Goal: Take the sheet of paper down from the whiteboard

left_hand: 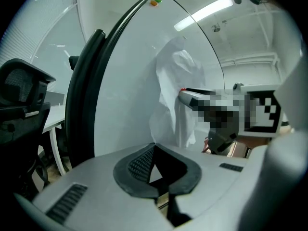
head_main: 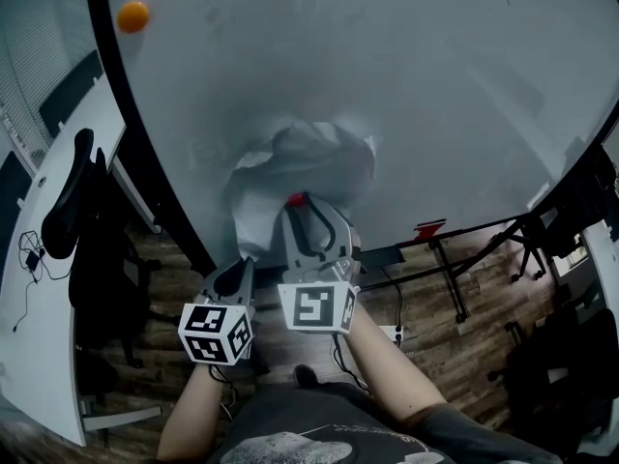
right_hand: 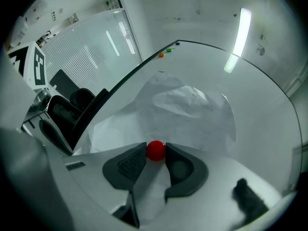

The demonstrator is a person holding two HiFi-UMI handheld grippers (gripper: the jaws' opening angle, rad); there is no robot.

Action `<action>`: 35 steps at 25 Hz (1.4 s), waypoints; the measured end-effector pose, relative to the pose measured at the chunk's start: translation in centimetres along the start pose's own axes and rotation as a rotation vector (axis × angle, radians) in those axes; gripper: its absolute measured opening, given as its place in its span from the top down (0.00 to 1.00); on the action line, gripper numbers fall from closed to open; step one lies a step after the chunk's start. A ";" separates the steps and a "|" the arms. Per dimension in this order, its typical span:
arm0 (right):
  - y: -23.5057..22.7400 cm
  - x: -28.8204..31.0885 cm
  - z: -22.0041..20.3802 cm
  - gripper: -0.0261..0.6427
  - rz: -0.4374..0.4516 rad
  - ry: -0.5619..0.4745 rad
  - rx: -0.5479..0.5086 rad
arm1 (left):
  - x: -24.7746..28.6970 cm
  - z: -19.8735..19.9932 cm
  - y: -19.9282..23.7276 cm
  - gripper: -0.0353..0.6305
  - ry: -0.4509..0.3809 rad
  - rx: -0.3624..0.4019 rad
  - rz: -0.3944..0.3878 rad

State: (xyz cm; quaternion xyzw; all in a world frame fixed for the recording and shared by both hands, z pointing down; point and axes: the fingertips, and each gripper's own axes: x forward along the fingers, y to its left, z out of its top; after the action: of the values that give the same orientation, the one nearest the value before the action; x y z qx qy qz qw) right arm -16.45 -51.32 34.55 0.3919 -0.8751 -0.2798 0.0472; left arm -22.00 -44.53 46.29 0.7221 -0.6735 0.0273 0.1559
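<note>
- While the crumpled sheet of paper (head_main: 302,160) hangs against the whiteboard (head_main: 455,75) toward its lower left corner, the task looks barely under way: the sheet is not down.
- Bulging and creased, the sheet stands partly off the board, yet nothing shows it free.
- Pressed on either side of a red magnet (right_hand: 156,150), the jaws of the right gripper (head_main: 306,209) clamp the small ball right at the paper's lower part.
- By the look of it, that magnet is the pin holding the sheet, though no view shows whether another one hides under the folds.
- Just left of it and apart from the sheet, the left gripper (left_hand: 155,150) has its pads closed together on nothing.
- Work left, as judged here: pull the red magnet off the board, then catch the sheet and bring it away.
- Count: one sheet, one whiteboard, two grippers, one red magnet.
- Well apart from the sheet, an orange magnet (head_main: 132,15) sits near the board's left edge; the right gripper view adds one green magnet (right_hand: 169,50) beside it and a darker dot too small to name.
</note>
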 end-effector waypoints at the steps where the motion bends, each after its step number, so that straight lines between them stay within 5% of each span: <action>1: 0.0 0.1 0.0 0.79 -0.010 0.004 -0.001 | -0.1 0.1 0.0 0.93 0.001 0.002 -0.002; 24: -0.8 -1.9 0.3 0.78 -0.020 -0.016 0.043 | -1.5 1.0 0.1 0.93 -0.028 -0.020 -0.012; 35: -0.8 -7.9 -0.2 0.78 -0.061 0.017 0.085 | -3.2 -0.1 -0.1 0.93 0.000 0.046 -0.018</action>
State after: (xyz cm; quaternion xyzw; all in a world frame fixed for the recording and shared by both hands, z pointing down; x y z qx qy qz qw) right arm -10.43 -46.26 35.35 0.4223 -0.8735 -0.2404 0.0295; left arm -22.20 -41.43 45.56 0.7313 -0.6663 0.0416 0.1397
